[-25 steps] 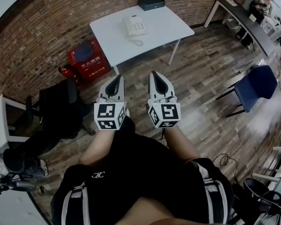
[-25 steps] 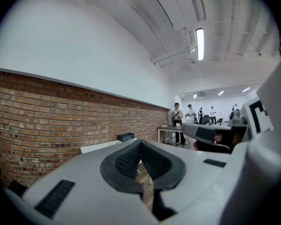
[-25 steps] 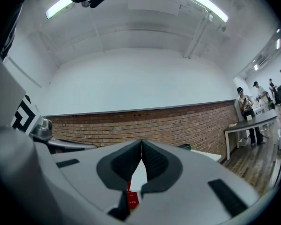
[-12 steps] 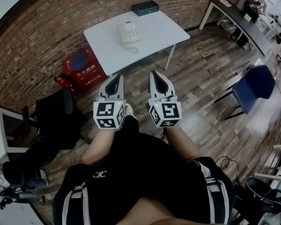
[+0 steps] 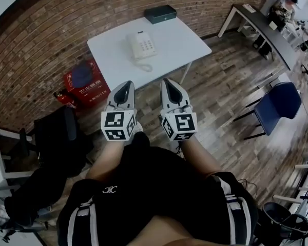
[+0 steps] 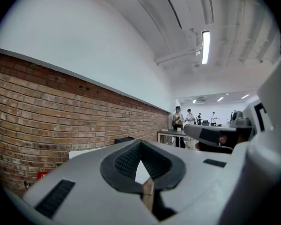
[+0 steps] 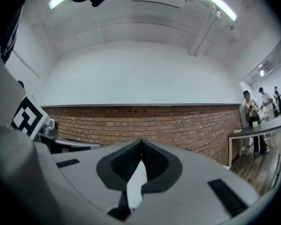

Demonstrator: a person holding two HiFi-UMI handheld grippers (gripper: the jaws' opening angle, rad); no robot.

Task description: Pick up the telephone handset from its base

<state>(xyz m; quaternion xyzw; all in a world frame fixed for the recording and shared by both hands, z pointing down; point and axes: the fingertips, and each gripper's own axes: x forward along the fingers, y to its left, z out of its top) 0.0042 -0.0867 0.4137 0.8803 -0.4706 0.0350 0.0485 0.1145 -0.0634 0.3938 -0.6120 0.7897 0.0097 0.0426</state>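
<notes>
A white telephone (image 5: pixel 141 45) sits on a white table (image 5: pixel 179 35) by the brick wall, with its handset (image 5: pixel 133 44) lying in the cradle on the left side and a coiled cord hanging toward the table's front edge. My left gripper (image 5: pixel 125 85) and right gripper (image 5: pixel 167 82) are held side by side over the wooden floor, short of the table and pointing at it. Both are shut with nothing between the jaws. In the left gripper view the left gripper (image 6: pixel 140 143) has its tips touching, and the right gripper (image 7: pixel 141 142) shows the same in the right gripper view.
A black box (image 5: pixel 160 13) stands at the table's far edge. A red crate (image 5: pixel 86 86) lies on the floor left of the table, a black office chair (image 5: pixel 61 135) nearer left. A blue chair (image 5: pixel 280 100) stands at right. People stand by a far desk (image 5: pixel 256 19).
Both grippers have come closer to the white table together, still shut. The table and telephone now sit lower and larger in the head view.
</notes>
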